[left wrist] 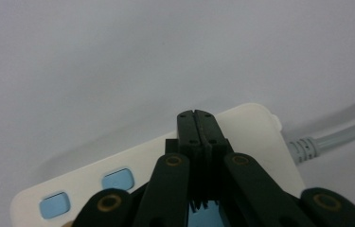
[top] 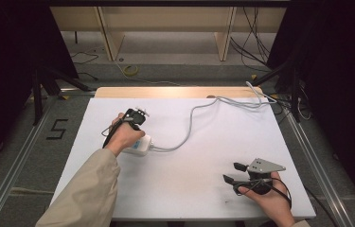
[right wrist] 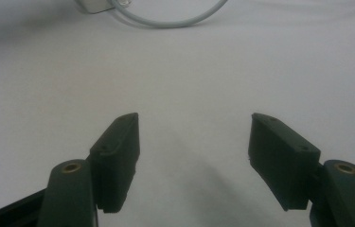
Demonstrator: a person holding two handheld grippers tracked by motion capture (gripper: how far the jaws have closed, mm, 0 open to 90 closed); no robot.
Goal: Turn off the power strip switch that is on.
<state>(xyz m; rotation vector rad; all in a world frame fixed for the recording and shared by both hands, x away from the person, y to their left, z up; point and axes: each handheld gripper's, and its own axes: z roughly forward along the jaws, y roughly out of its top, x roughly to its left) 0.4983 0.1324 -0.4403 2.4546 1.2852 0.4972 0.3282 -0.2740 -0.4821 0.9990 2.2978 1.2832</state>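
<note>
A: Starting at the left, where does the power strip (top: 138, 146) lie?

B: On the white worktop (top: 203, 179), left of centre, partly under the person's left hand (top: 125, 135). In the high view its long axis is hard to judge, since the hand covers most of it. Its grey cable (top: 191, 124) leaves the end facing right and curves away to the far right edge of the worktop.

A: And from the left gripper view?

B: There the strip (left wrist: 255, 127) runs from lower left to upper right, with the cable's strain relief (left wrist: 303, 147) at the upper-right end. Two pale blue buttons (left wrist: 117, 178) sit in a row on its top face toward the lower-left end.

A: What about the left gripper (left wrist: 198, 118)?

B: Its jaws are pressed together tip to tip, with no gap between them, right over the top face of the strip. Whether the tips actually touch the strip I cannot tell. Nothing is pinched between them.

A: Then the right side?

B: The right gripper (top: 235, 173) is held in the right hand (top: 270, 198) near the front right of the worktop, well apart from the strip, pointing left. In the right gripper view its jaws (right wrist: 194, 156) stand spread wide over bare white surface, holding nothing, and a loop of the cable (right wrist: 175, 19) shows far off at the top.
</note>
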